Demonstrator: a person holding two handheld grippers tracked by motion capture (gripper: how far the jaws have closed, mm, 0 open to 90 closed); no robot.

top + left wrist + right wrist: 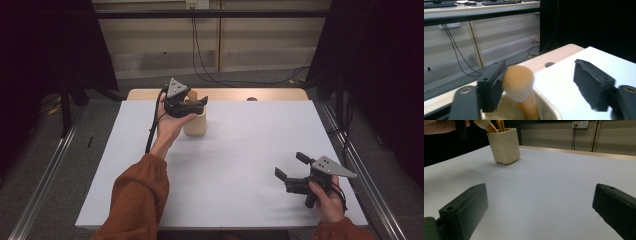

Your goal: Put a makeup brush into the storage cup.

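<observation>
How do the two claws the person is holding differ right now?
The left claw hovers over the cream cup at the far end of the table; the right claw sits low near the table's near right corner. A soft brush head stands between the left claw's jaws, resting against one; nothing lies between the right claw's. Both stand open.

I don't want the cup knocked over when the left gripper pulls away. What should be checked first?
1. Left gripper jaws apart: ok.
2. Makeup brush free of both pads: not ok, its bristles touch one pad.
3. Brush handle down inside the cream cup: ok.
4. Cup upright on the table: ok.
5. Right gripper open, well away from the cup: ok.
</observation>
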